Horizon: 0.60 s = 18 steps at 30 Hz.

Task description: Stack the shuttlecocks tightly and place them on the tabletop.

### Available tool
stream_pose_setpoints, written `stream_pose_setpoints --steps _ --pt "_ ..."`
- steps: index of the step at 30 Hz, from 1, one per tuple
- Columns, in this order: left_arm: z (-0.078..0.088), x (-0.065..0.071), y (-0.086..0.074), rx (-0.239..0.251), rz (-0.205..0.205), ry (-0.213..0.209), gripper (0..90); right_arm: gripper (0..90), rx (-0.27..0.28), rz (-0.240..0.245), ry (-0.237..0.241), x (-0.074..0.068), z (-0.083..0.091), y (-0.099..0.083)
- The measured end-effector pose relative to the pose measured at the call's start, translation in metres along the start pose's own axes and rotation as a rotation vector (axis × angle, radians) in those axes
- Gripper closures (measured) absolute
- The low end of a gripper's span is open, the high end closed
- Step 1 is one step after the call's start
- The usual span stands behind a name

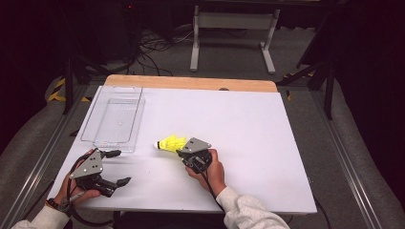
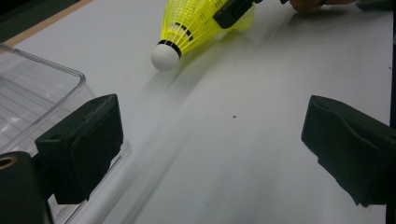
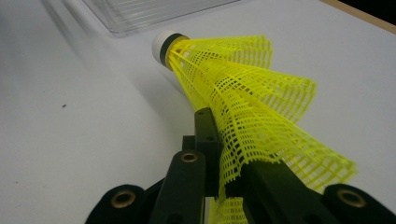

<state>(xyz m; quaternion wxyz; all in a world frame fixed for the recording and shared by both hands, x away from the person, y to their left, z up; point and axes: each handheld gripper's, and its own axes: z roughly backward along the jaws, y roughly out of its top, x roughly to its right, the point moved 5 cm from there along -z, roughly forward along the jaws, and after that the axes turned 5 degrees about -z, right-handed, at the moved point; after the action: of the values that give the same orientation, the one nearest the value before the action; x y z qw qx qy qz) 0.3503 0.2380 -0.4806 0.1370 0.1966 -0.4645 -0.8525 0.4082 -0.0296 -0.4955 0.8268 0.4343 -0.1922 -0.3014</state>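
Right gripper (image 1: 180, 151), held in a person's right hand (image 1: 210, 169) near the counter's middle, has its jaws pinched tight on the skirt of a yellow shuttlecock (image 1: 171, 143); in the right gripper view the mesh (image 3: 252, 107) is crumpled between the two black jaws, w/ hardly any gap left. The shuttlecock points left and away from the gripper, white cork tip (image 1: 156, 145) low over the counter (image 1: 248, 124) — touching or just clear, can't tell — w/ its shadow just under it. In the left gripper view the same shuttlecock (image 2: 191, 23) shows far ahead, cork tip (image 2: 165, 56) toward the camera, right gripper's black jaw clamped across the skirt.

Left gripper (image 1: 117, 167), in the person's left hand (image 1: 71, 193) at the counter's near-left corner, stands wide open w/ nothing between its jaws; it points right, toward the shuttlecock, well apart from it. One jaw sits just beside the near end of a clear plastic tray (image 1: 114, 119); whether it touches the rim can't be told.

The tray lies on the counter's left side, long way running near-to-far, nothing in it. Shuttlecock tip is near the tray's near-right corner, apart from it. Counter top is white, w/ a wooden strip (image 1: 191, 82) along its far edge. Beyond: grey floor, cables (image 1: 153, 45), a white frame leg (image 1: 234, 28).
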Motion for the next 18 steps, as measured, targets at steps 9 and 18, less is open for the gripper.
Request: stream_pose_setpoints --steps 9,18 --pt "0.0004 -0.0019 0.0002 0.009 0.001 0.002 6.5 88.6 0.015 0.011 0.014 -0.0001 0.0024 0.0031" --pt "0.0005 -0.0028 -0.0008 0.009 0.007 -0.003 6.4 88.6 0.023 0.004 0.019 0.0020 0.0031 0.0044"
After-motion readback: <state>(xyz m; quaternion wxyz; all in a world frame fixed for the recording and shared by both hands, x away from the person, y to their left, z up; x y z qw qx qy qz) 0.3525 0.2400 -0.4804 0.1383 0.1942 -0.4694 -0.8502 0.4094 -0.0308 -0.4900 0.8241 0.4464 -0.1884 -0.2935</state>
